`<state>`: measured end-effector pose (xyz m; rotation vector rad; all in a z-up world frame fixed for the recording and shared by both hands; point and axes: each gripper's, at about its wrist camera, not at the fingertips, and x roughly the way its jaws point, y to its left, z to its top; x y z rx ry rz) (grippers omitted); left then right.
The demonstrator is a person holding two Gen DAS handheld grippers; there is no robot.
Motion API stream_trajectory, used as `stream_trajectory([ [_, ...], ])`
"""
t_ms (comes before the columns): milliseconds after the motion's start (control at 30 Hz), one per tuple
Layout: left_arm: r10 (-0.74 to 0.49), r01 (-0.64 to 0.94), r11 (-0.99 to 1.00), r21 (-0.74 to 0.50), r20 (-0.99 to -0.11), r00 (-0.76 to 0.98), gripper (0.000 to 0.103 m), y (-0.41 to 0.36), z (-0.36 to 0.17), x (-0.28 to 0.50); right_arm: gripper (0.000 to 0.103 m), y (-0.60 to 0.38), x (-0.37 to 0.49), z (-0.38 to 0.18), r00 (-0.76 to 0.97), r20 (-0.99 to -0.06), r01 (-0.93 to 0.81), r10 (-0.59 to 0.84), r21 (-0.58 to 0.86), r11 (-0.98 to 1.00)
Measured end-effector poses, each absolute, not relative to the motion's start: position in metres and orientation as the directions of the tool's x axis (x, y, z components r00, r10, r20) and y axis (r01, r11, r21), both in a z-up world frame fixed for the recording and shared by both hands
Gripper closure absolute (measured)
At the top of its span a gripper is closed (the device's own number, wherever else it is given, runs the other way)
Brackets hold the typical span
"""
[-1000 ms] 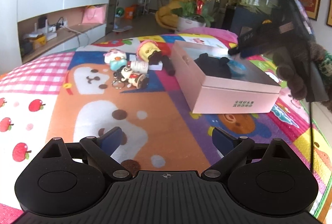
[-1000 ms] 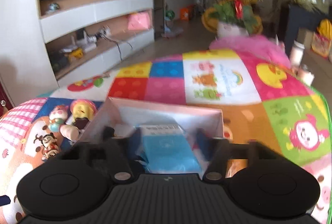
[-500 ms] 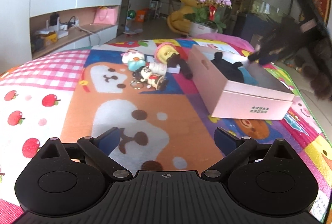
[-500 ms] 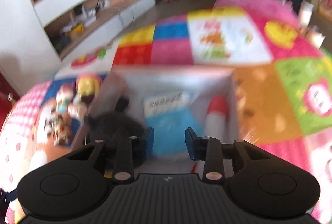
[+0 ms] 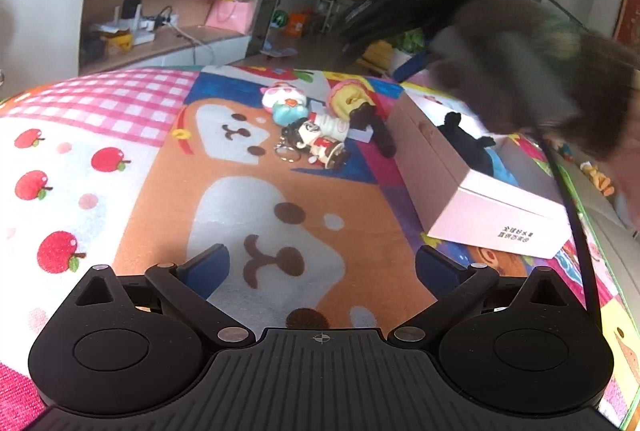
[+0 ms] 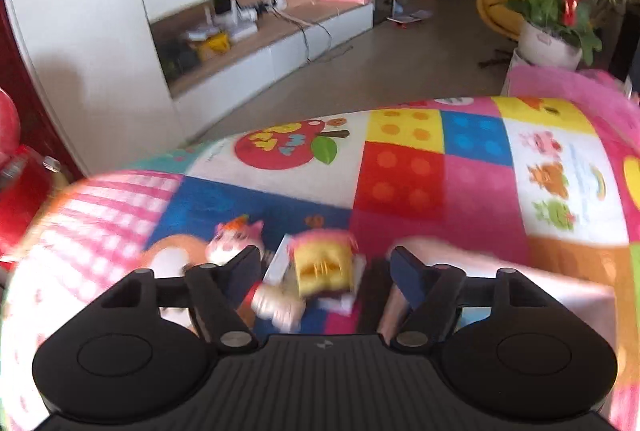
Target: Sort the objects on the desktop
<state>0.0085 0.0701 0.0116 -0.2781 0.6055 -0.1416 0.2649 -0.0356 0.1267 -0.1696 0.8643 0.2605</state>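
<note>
The worktop (image 5: 160, 191) carries a pink box (image 5: 500, 215), with a toy pile (image 5: 320, 127) just beside its left wall. The left gripper (image 5: 320, 271) hangs with jaws released and empty. The right gripper (image 6: 324, 271) hovers over a yellow toy (image 6: 324, 267), jaws opening and clear of it.

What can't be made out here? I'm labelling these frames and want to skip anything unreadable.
- Pink box contents, left wrist view: near wall hides most; only a black item shows.
- Right gripper, same view: motion-blurred.
- Yellow toy, right wrist view: blurred.
- Box print: too small.
</note>
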Motion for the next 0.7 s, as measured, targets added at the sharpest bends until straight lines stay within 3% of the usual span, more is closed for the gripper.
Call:
stream_trajectory([
  [100,-0.220,0.044,0.946,-0.322,-0.535,0.816,0.001,0.074,0.011,0.009,0.033,-0.016,0.286,0.103,0.576,-0.816,-0.275,0.041,-0.146,0.950],
  [167,-0.220,0.045,0.946,-0.322,-0.533,0.817,0.001,0.073,0.011,0.008,0.050,-0.014,0.286,0.097,0.557,-0.830,-0.291,0.033,-0.158,0.944],
  [333,-0.224,0.045,0.944,-0.328,-0.534,0.815,0.001,0.073,0.011,0.008,0.051,-0.032,0.235,0.134,0.622,-0.764,-0.362,0.169,-0.090,0.928],
  [533,-0.223,0.043,0.944,-0.328,-0.534,0.816,0.001,0.074,0.011,0.009,0.051,-0.096,0.110,0.183,0.678,-0.635,-0.458,0.369,0.028,0.889],
  [700,-0.209,0.040,0.952,-0.303,-0.547,0.811,0.001,0.070,0.012,0.010,0.051,-0.145,0.036,0.163,0.675,-0.645,-0.429,0.358,0.052,0.902],
])
